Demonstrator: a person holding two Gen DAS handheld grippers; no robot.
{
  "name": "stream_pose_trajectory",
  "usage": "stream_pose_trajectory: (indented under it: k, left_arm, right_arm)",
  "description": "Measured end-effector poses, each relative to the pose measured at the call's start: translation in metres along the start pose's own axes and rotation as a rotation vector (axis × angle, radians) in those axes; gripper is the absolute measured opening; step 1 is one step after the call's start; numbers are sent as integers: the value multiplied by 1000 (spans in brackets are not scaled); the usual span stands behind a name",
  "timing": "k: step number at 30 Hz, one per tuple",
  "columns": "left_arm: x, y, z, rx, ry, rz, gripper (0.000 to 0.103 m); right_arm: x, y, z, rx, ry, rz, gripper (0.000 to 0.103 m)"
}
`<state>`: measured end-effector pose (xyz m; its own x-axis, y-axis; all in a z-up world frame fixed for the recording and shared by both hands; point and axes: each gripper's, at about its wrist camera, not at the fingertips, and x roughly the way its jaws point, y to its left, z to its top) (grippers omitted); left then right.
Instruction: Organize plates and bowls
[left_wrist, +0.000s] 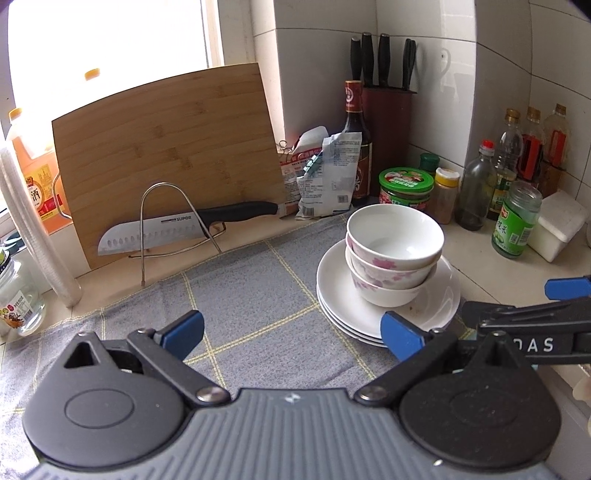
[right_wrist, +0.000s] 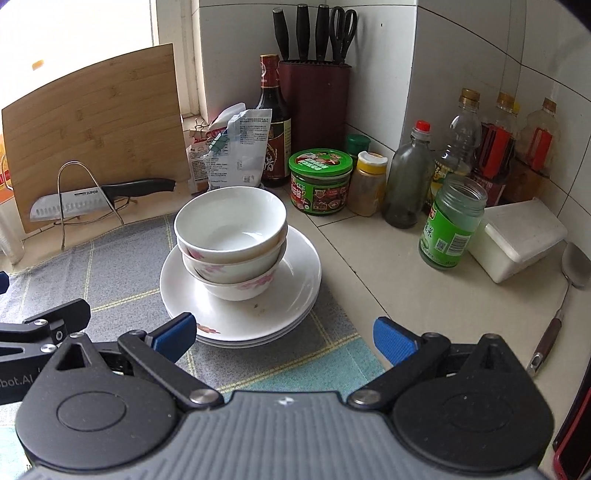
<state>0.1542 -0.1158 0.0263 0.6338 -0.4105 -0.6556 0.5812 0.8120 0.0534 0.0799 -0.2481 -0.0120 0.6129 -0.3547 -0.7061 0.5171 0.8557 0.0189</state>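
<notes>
over on the left a bamboo cutting board (left_wrist: 166, 155) leaned at the window, a black-handled santoku knife (left_wrist: 177, 229) resting in the wire rack before it. the left gripper (left_wrist: 291, 334) hung above the grey checked cloth (left_wrist: 251, 306), blue pads wide apart, nothing between them. then the stack: three white bowls with pink flowers (right_wrist: 231, 243) nested upright on a pile of white plates (right_wrist: 295, 280) at the cloth's right edge. the right gripper (right_wrist: 282, 338) hovered just before it, fingers spread, empty. far right, a green-labelled glass jar (right_wrist: 454, 225).
</notes>
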Motion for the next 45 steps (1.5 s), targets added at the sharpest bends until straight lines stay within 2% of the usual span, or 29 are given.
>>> stream_pose_trajectory:
  k: [45]
  left_arm:
    - [-1,2,3,-37,7,22,101]
  right_arm:
    - [-2,3,3,36,1,17,103]
